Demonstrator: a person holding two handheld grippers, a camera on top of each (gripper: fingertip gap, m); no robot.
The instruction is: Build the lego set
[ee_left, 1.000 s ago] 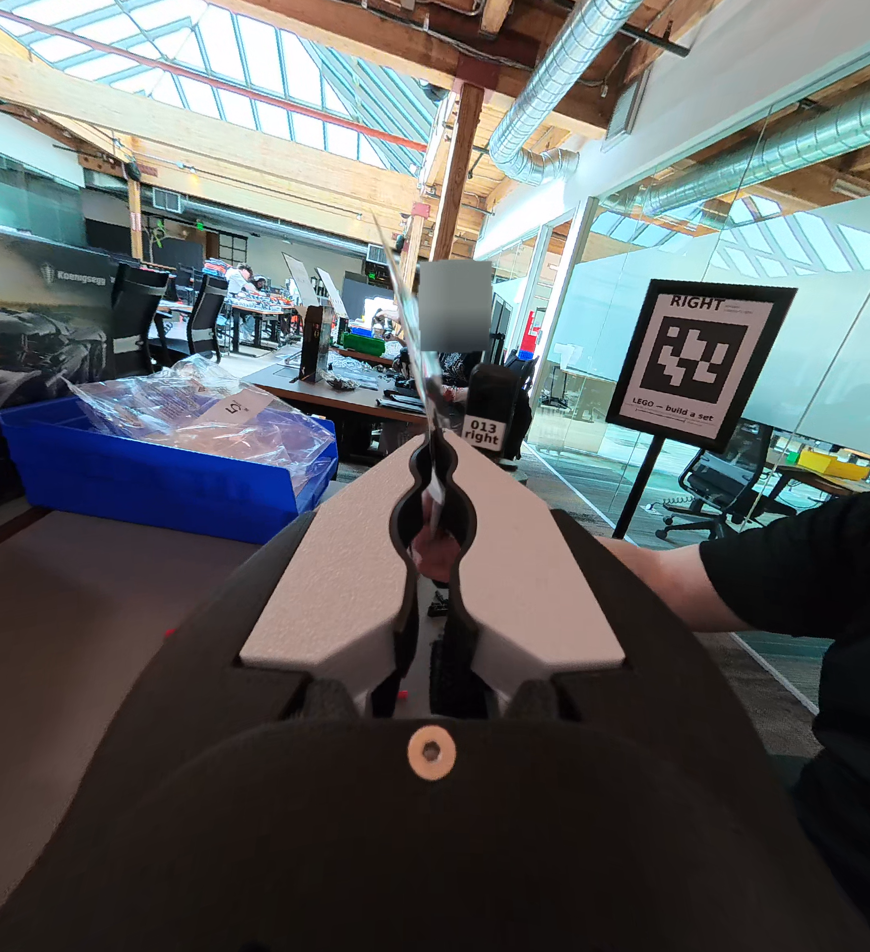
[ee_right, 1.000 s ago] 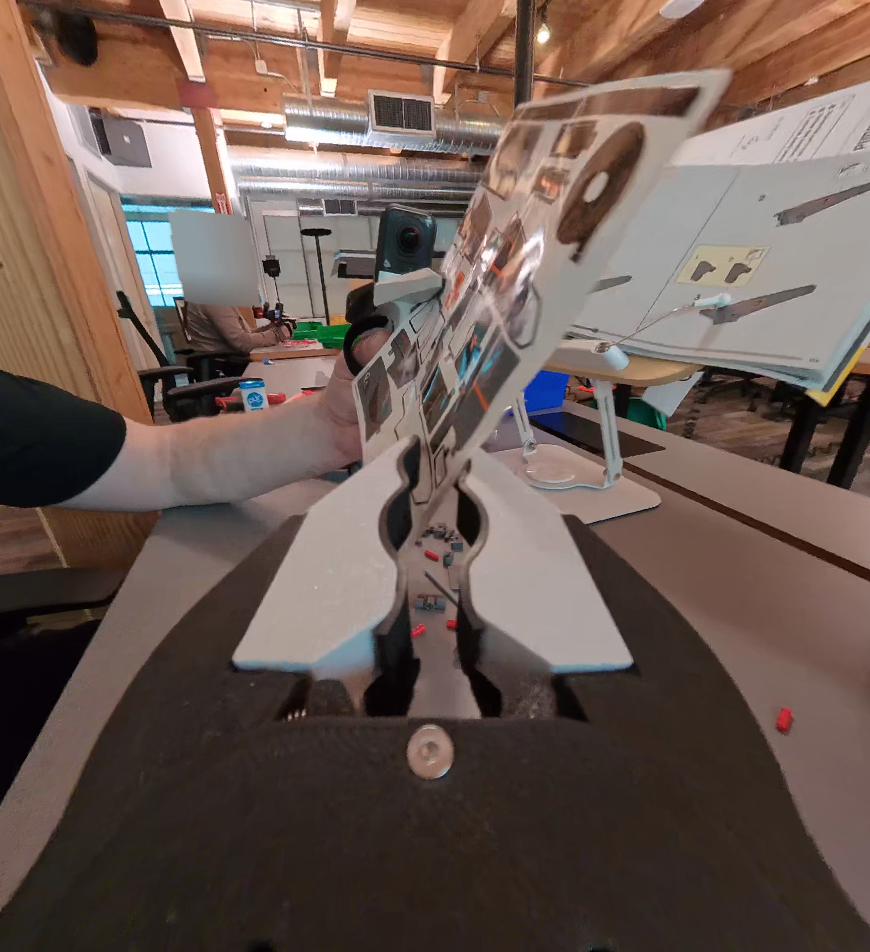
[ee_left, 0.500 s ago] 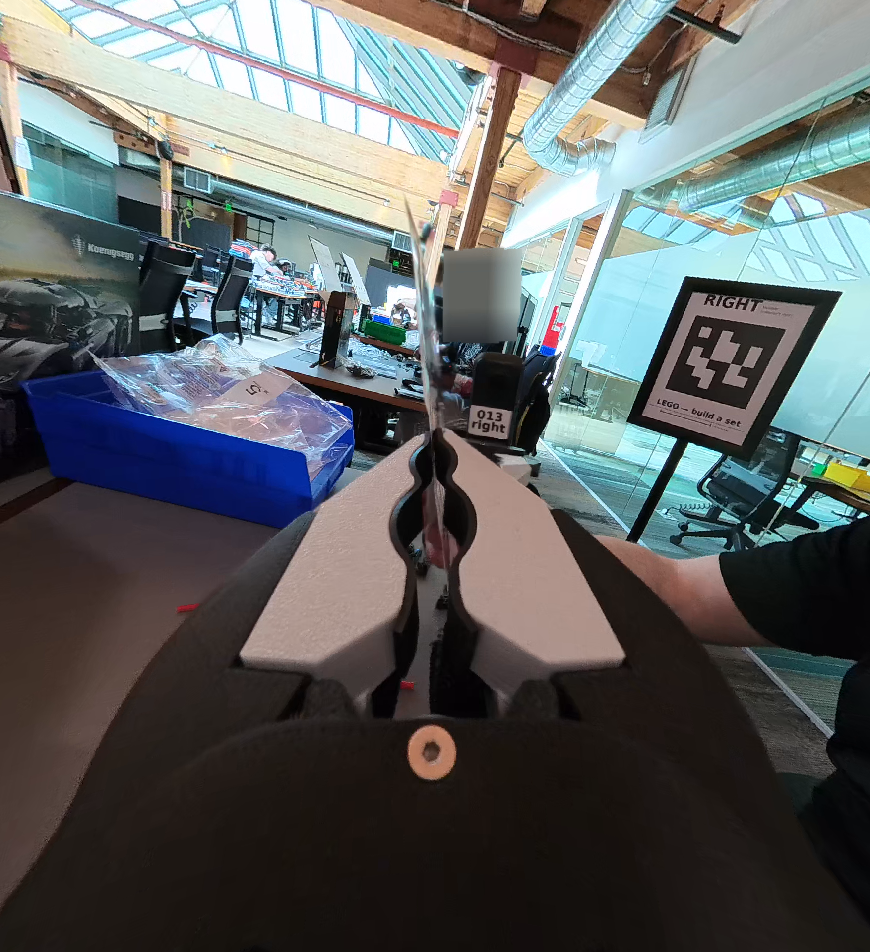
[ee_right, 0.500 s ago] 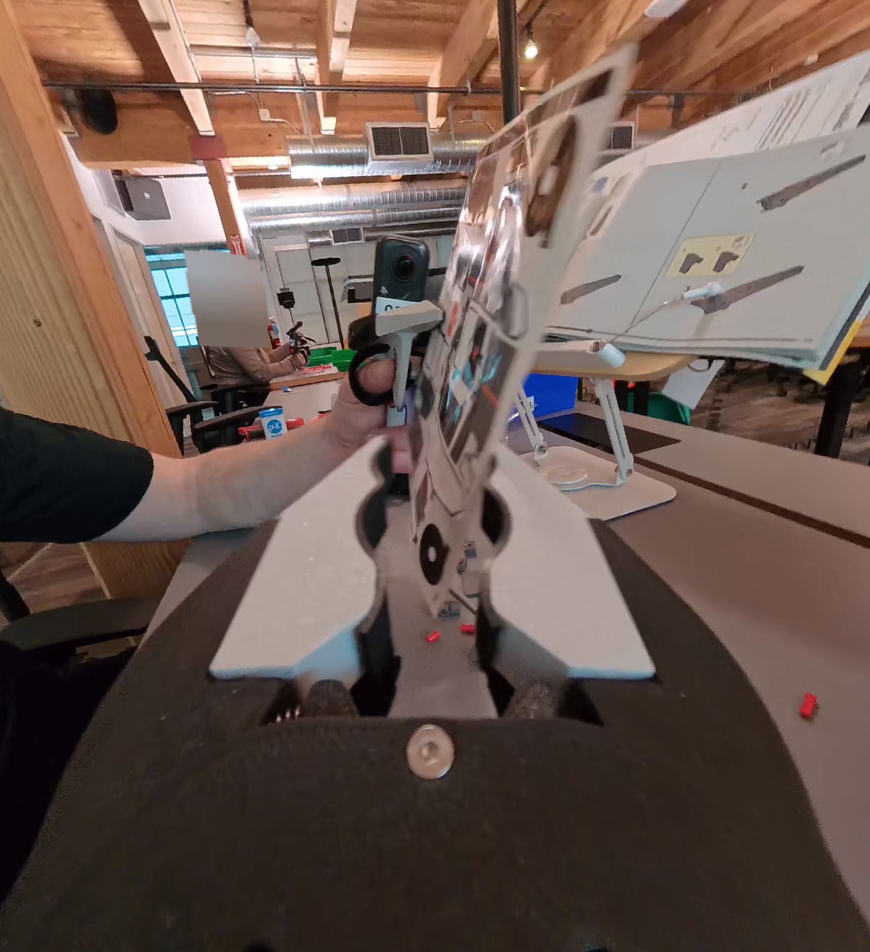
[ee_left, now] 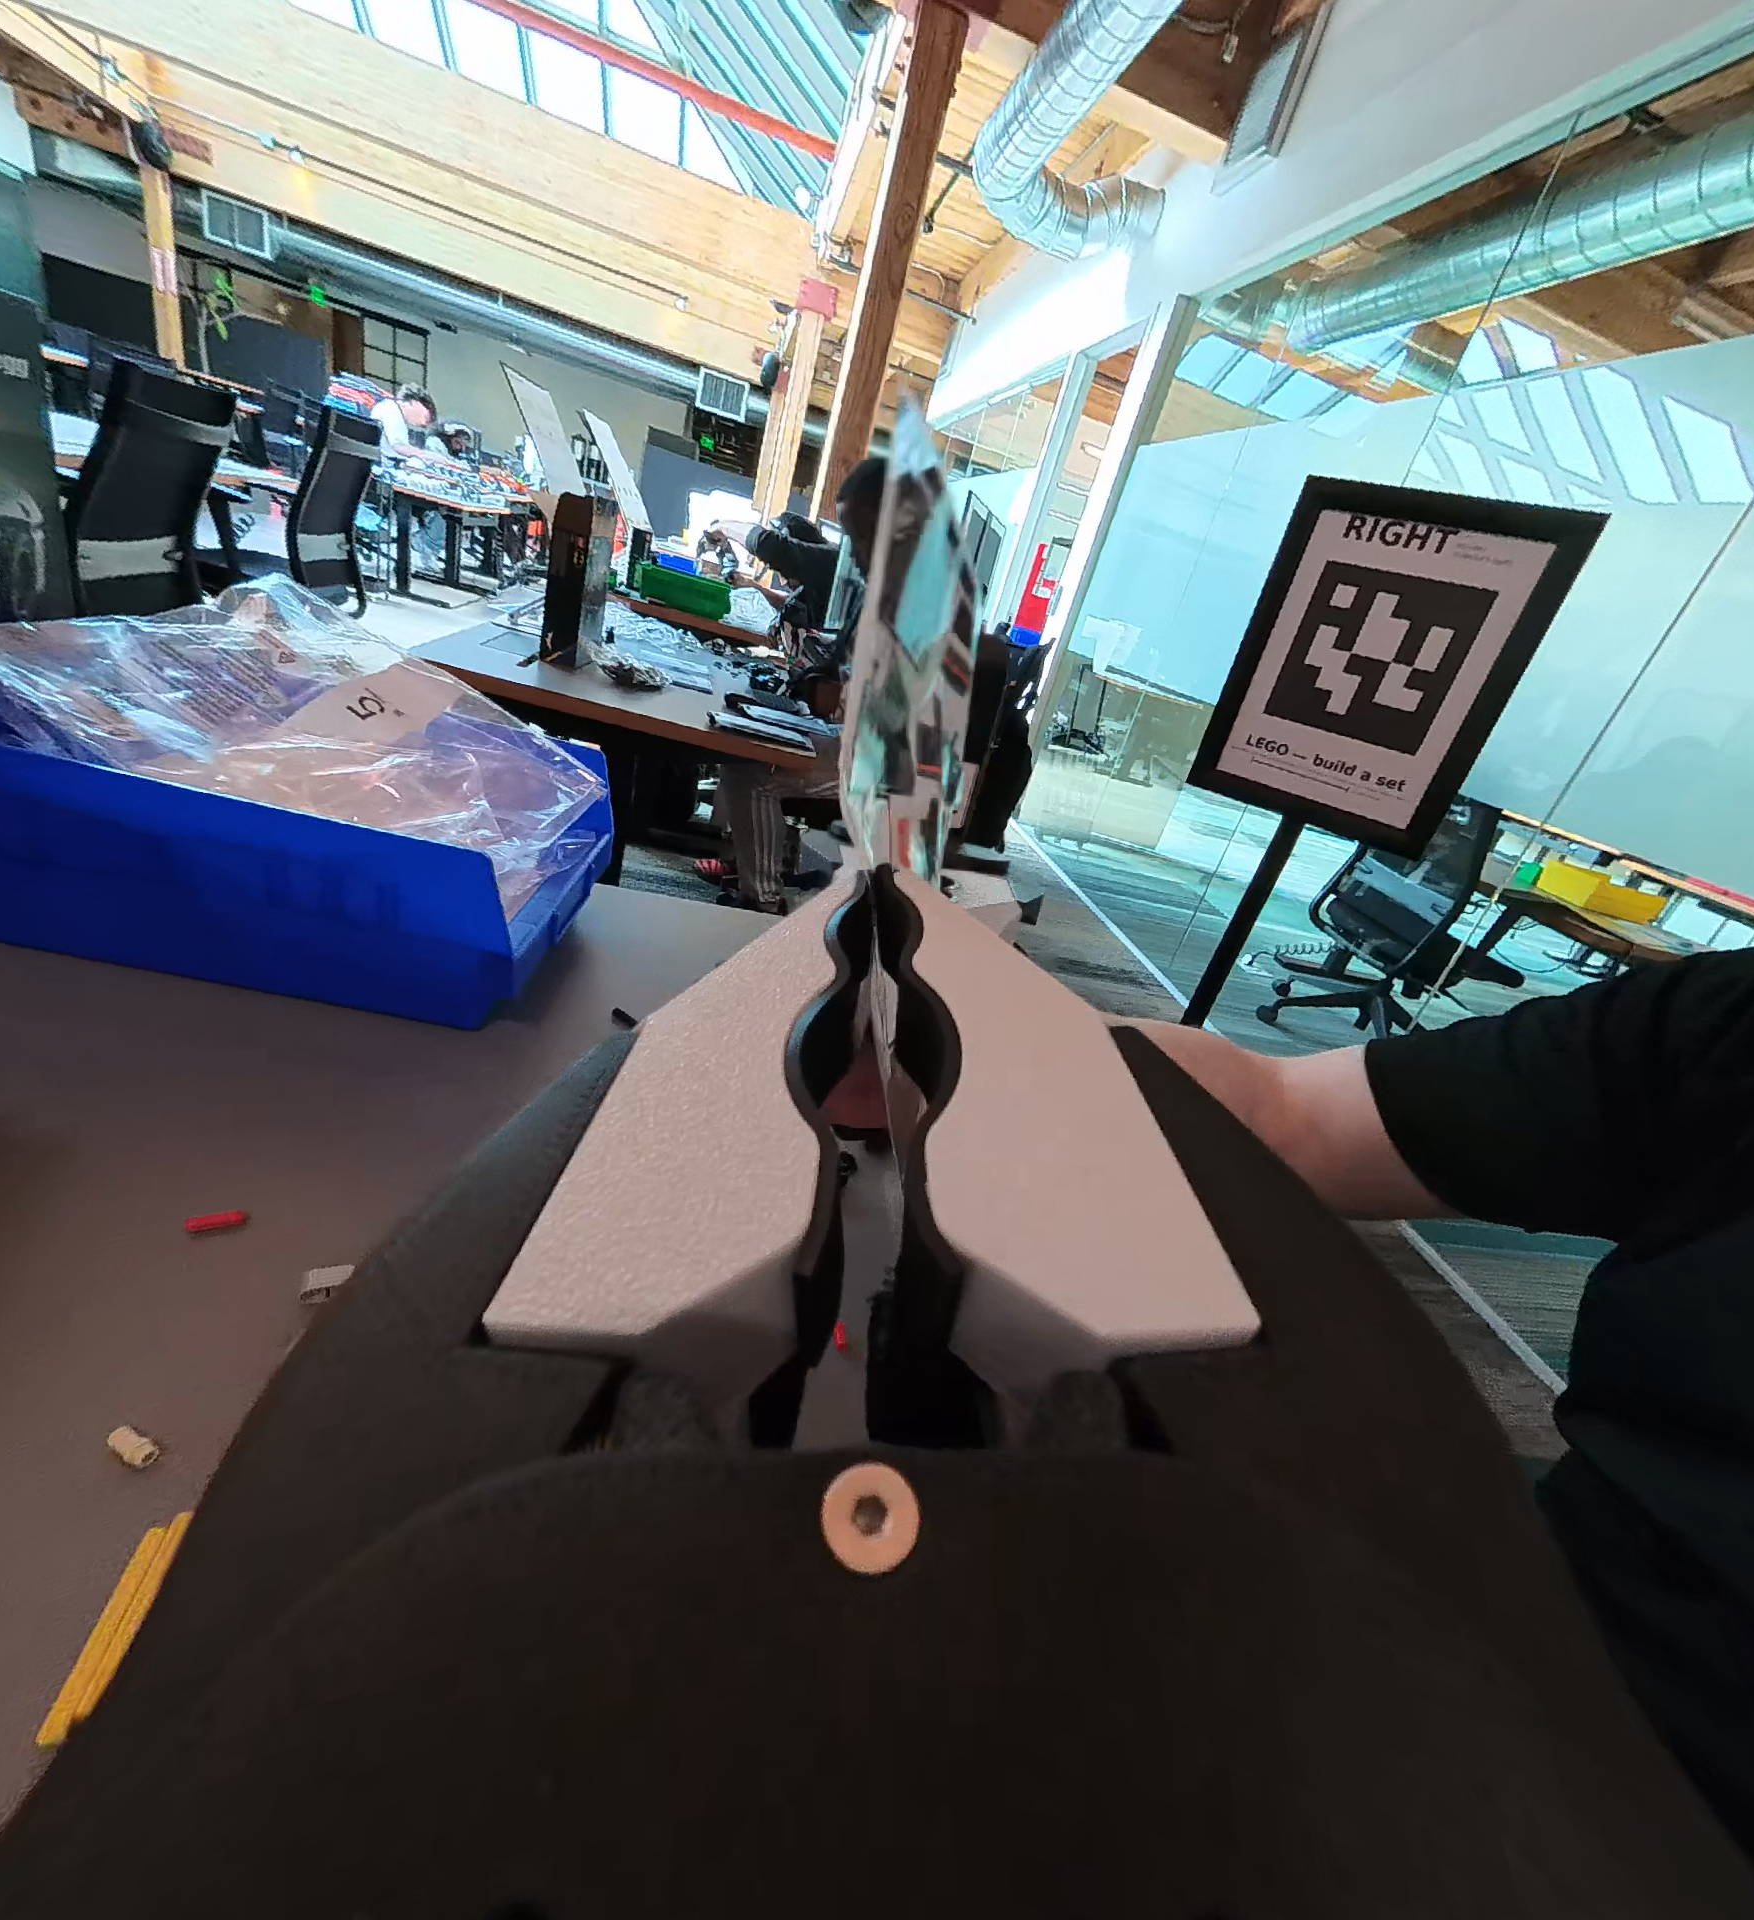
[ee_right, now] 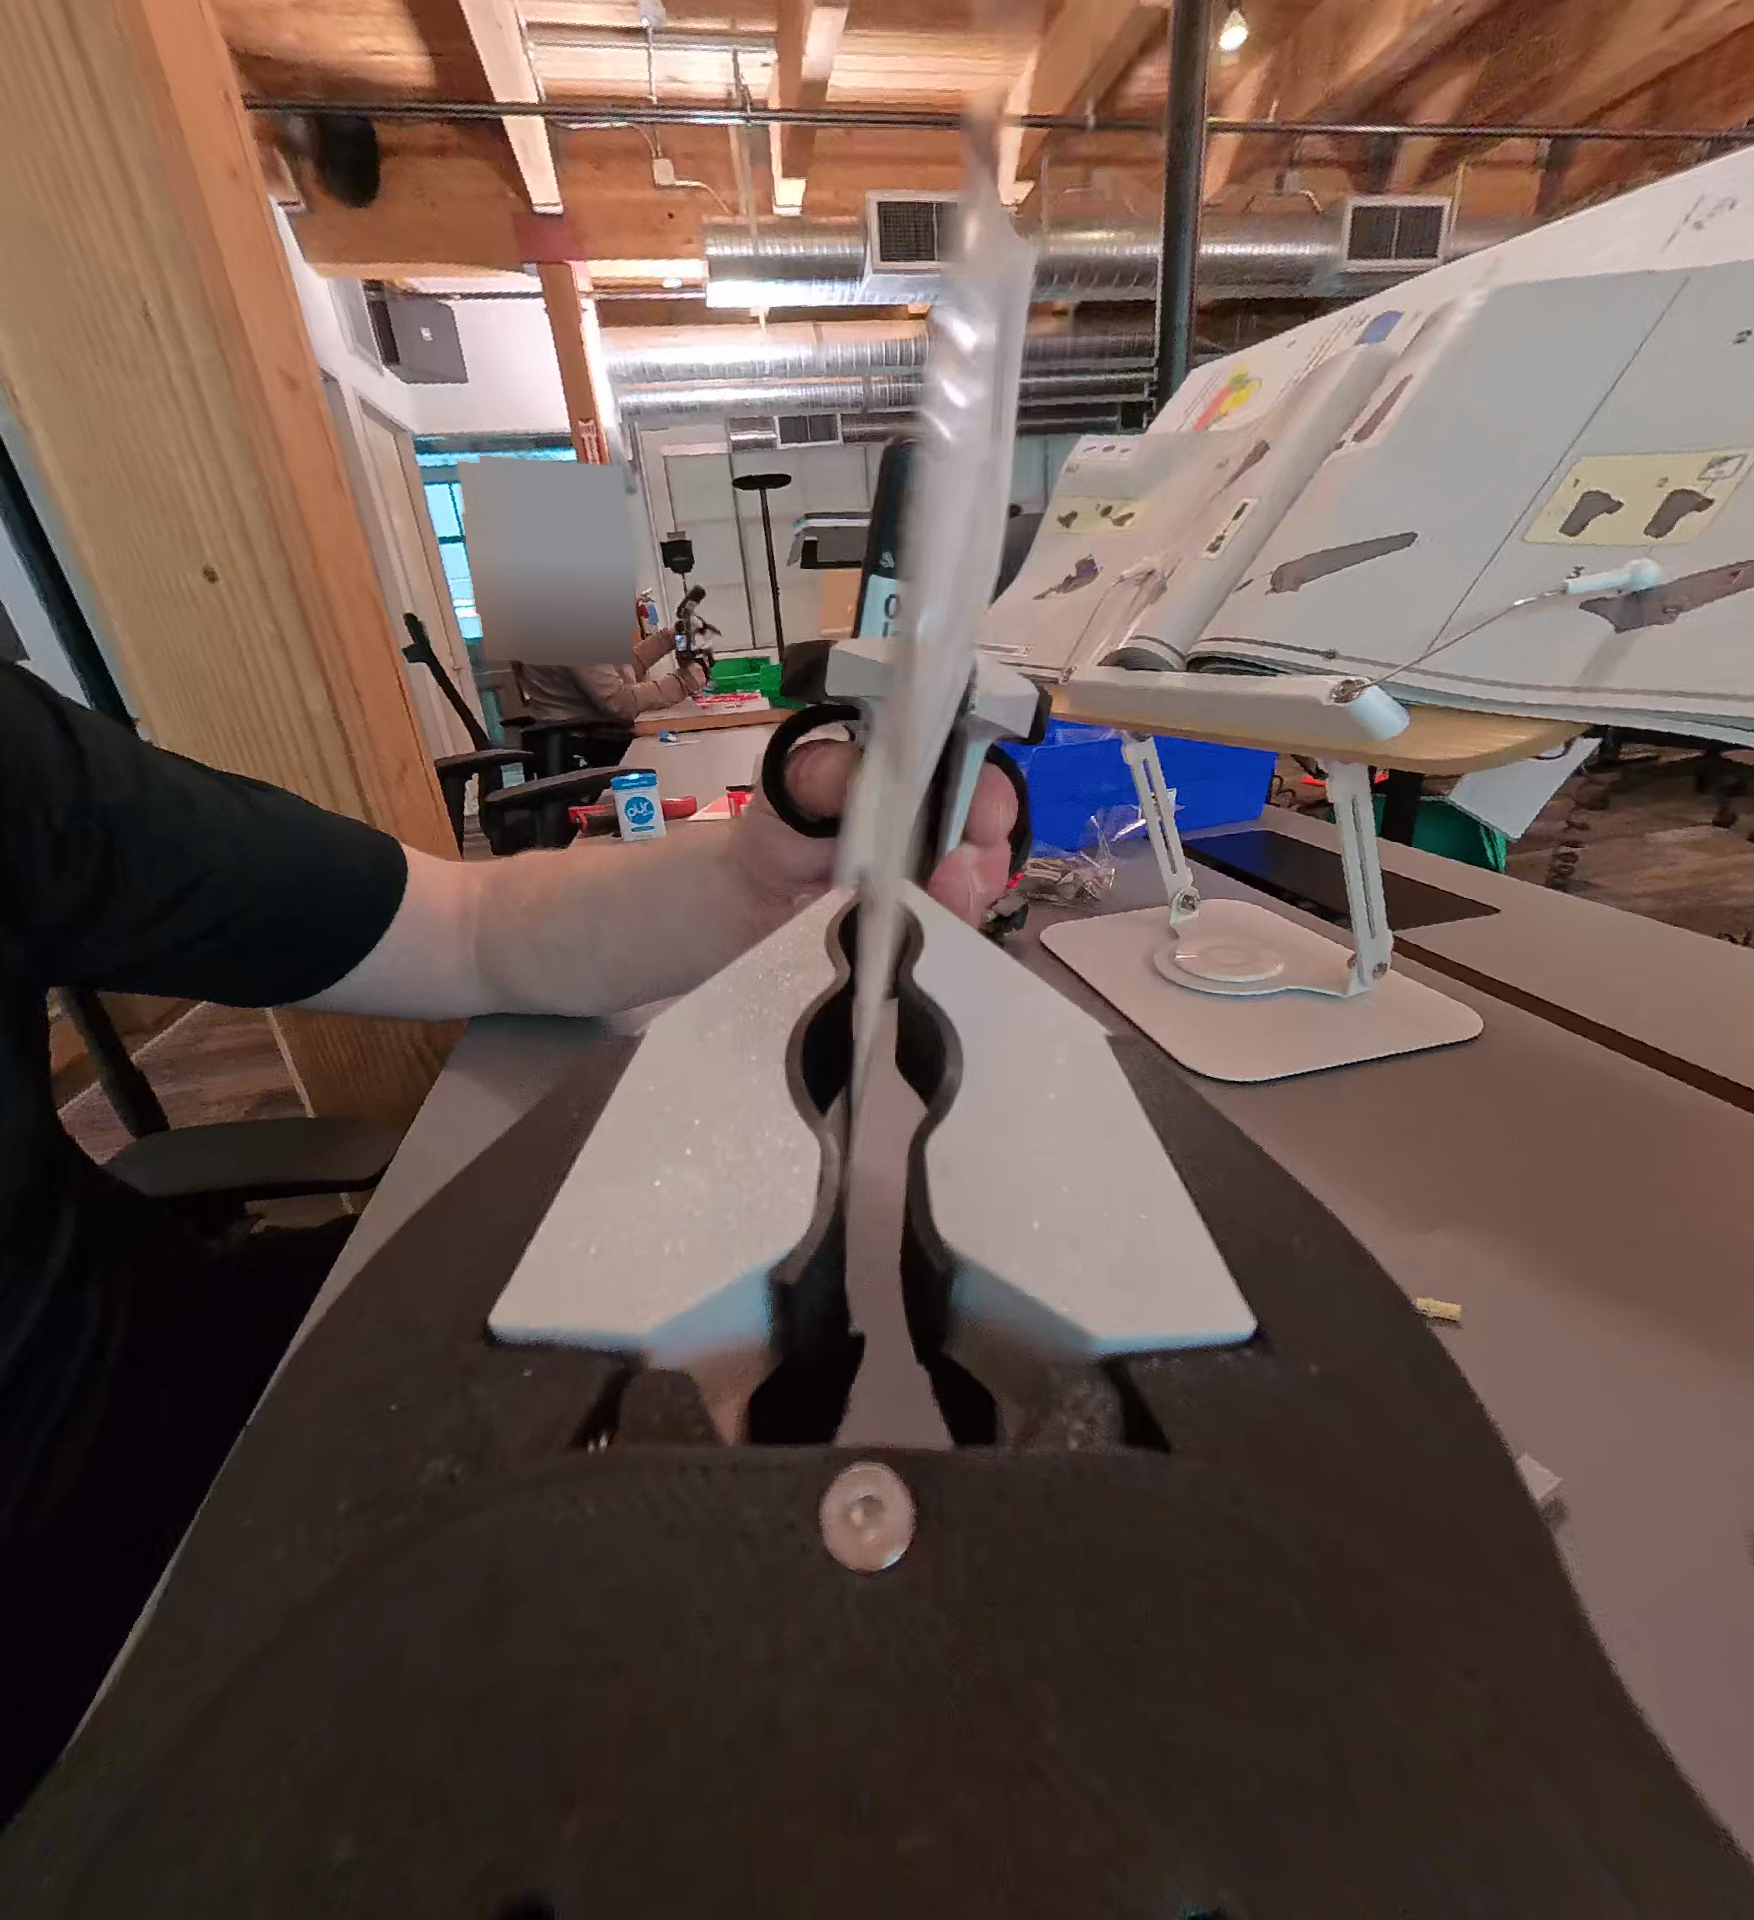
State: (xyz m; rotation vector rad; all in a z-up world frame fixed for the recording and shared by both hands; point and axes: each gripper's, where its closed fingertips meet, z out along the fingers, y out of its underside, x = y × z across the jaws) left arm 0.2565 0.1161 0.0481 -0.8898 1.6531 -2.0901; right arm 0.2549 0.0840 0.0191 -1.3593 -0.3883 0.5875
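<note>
Both tools are clamped on the same thing: a thin, glossy printed sticker sheet (ee_left: 904, 665) held edge-on and upright in the air between them. The left hand-held gripper (ee_left: 878, 883) has its white fingers together on the sheet's lower edge, and the right hand-held gripper (ee_right: 868, 914) pinches it likewise from the opposite side, so each camera sees little more than the sheet's thin edge rising from its fingertips. The sheet is well above the grey tabletop (ee_left: 177, 1091), touching nothing else

The step in hand looks like handling the stickers, not yet joining bricks; loose pieces lie scattered below, among them a small red pin (ee_left: 215, 1222) and a long yellow axle (ee_left: 114, 1626). The open white instruction booklet (ee_right: 1475, 520) sits on its white stand (ee_right: 1257, 977) to the right, and a blue plastic bin (ee_left: 260, 883) holding crumpled clear bags stands at the far left

Next, I judge, one tool must let go so the other can lay the sheet flat, or reorient it; pulling both ways risks creasing or tearing such flimsy material
</note>
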